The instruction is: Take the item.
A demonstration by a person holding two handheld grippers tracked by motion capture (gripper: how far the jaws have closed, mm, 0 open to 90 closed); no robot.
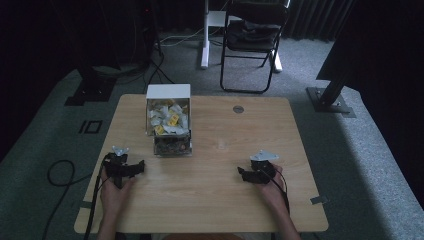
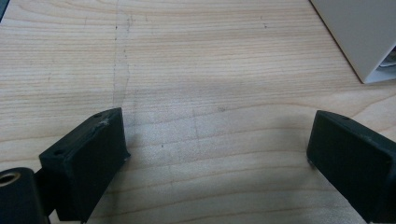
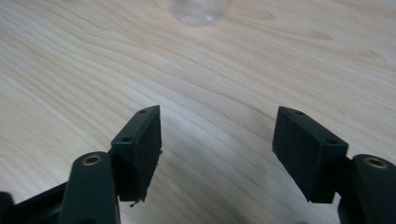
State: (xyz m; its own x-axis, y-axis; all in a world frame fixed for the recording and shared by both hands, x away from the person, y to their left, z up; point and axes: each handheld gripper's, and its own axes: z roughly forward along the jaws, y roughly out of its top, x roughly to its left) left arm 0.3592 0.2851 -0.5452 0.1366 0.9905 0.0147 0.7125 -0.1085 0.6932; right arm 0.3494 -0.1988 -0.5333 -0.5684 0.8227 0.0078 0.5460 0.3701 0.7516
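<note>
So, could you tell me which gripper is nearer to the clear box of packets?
Left. The left gripper sits just left of and below the clear box; the right gripper rests well off to its right, both open on bare table.

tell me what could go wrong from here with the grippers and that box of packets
1. The box is tall and narrow, its white top above a clear front stuffed with packets; a push high up from the left gripper could tip or slide it.
2. A small clear object lies ahead of the open right gripper; being hard to see on the table, it could get knocked away.
</note>
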